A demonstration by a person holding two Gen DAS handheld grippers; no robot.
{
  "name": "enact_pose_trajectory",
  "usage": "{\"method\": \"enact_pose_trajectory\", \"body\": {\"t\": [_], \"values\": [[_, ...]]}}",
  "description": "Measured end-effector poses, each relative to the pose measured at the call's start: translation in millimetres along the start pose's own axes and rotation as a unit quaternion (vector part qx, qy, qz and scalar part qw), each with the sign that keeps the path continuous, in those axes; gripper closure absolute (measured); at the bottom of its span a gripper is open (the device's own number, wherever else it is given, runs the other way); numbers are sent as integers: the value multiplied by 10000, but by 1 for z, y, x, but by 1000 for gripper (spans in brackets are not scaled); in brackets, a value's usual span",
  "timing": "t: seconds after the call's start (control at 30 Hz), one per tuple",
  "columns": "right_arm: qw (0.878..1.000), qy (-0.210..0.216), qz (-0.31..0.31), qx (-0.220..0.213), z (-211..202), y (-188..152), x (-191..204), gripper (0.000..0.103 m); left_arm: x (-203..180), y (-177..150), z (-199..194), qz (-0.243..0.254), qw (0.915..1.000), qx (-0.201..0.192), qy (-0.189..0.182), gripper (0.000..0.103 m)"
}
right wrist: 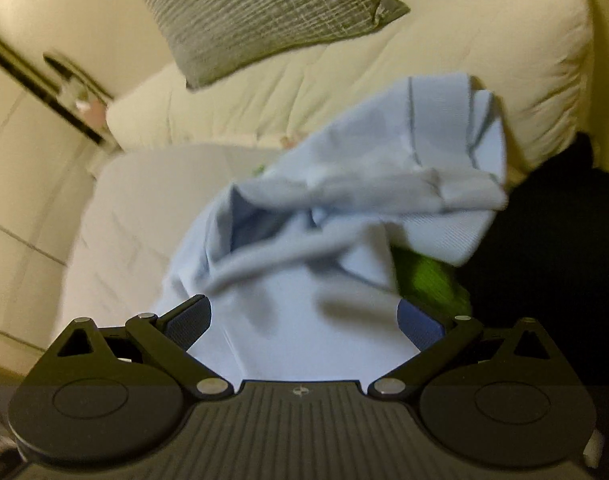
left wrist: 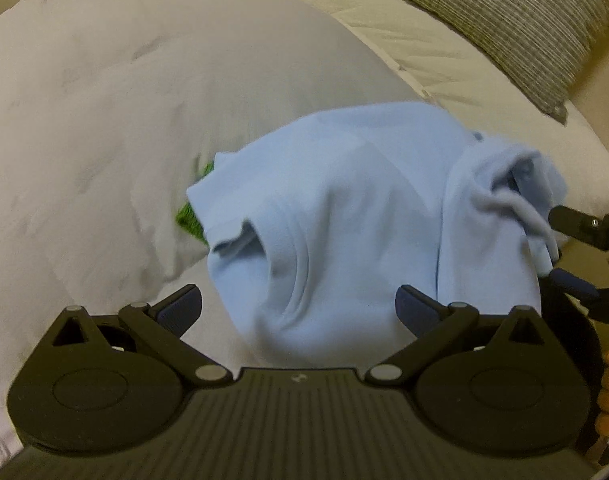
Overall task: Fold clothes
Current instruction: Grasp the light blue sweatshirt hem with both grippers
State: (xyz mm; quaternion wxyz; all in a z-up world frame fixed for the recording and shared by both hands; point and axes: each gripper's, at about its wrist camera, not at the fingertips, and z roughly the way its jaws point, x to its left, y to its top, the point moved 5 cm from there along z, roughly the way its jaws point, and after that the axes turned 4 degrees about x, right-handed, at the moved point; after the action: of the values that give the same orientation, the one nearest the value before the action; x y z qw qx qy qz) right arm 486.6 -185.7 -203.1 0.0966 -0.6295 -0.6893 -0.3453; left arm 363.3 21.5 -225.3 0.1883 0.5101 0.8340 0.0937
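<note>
Both tools stand with their jaws spread wide, gripping nothing. The left tool (left wrist: 298,308) hovers over the near edge of a rumpled pale-blue cotton garment (left wrist: 344,208), which runs away from it across the pale quilted bed (left wrist: 104,120). The right tool (right wrist: 304,320) hangs close above the same cloth, seemingly nearer its bunched end. A green fabric piece (left wrist: 190,216) peeks out beneath; a grey striped pillow (left wrist: 504,12) lies beyond.
</note>
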Motion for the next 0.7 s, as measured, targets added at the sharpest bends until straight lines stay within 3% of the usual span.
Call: {"method": "enact_pose_trajectory", "body": {"t": [0.33,0.5,0.7], "values": [[9969,245,745,-29,52,45,-4,0,8,32,36,-690,9962,163,-499,1],[9955,-9,938,143,73,57,-3,0,11,40,56,-1014,9920,322,-685,1],[9817,-283,1855,332,86,70,-10,0,10,46,53,-1015,9927,240,-597,1]]}}
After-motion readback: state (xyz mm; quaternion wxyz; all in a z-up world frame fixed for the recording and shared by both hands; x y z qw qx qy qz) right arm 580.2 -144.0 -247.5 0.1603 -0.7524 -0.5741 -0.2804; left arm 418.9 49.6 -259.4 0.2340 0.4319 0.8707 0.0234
